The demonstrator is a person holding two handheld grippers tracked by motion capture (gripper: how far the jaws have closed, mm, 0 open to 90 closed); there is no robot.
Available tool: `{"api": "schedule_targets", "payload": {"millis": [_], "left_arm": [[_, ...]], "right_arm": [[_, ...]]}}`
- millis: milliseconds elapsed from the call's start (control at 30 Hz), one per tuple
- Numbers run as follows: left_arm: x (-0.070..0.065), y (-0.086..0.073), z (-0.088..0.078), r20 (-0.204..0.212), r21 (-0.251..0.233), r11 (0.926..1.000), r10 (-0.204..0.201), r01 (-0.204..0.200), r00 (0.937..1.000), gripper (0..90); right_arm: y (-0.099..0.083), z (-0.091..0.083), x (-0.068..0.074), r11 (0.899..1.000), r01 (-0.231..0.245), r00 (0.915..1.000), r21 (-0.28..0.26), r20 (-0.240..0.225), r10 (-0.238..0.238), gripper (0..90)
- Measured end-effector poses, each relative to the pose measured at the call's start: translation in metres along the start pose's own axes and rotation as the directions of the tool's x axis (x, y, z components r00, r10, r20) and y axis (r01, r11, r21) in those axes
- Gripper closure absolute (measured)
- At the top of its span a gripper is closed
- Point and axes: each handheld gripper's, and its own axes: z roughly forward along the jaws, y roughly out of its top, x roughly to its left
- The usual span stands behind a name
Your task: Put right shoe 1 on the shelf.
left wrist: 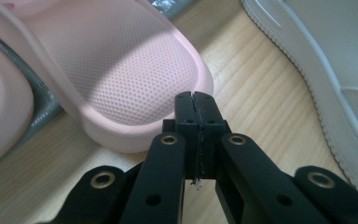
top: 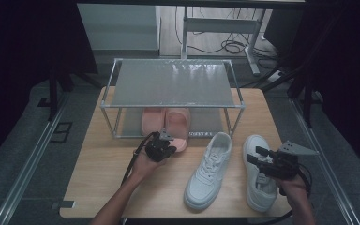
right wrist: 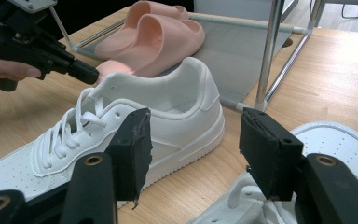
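counter point(top: 108, 178): light wood, rounded corners | on it: metal-framed shoe rack point(top: 171, 84) at the far middle | two white sneakers, one point(top: 209, 171) mid-front, one point(top: 258, 172) just right of it | pink slippers point(top: 166, 123) on the rack's lower shelf, one heel overhanging onto the counter

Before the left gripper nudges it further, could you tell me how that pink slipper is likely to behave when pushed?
The pink slipper looks like thick one-piece foam, so probably light and slightly springy. Its wide flat sole should slide rather than roll or tip. The shut left gripper meets its rounded heel edge, so it may pivot sideways.
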Motion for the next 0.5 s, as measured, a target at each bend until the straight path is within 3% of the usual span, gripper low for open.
{"api": "schedule_targets", "payload": {"millis": [200,267,500], "left_arm": [[0.004,0.003,0.002,-0.009,-0.001,0.9998,-0.022,0.022,0.9997,90.0],[0.002,0.001,0.001,-0.021,-0.005,0.9999,-0.015,0.015,0.9997,89.5],[-0.006,0.001,0.000,-0.006,-0.008,0.9999,0.013,-0.013,0.9999,89.3]], "right_arm": [[0.000,-0.001,-0.001,1.000,-0.002,1.0000,-0.003,0.003,0.002,44.2],[0.000,-0.002,-0.001,1.000,-0.003,1.0000,-0.003,0.004,0.003,44.2],[0.000,0.000,0.000,1.000,-0.001,1.0000,0.002,-0.001,0.001,44.2]]}}
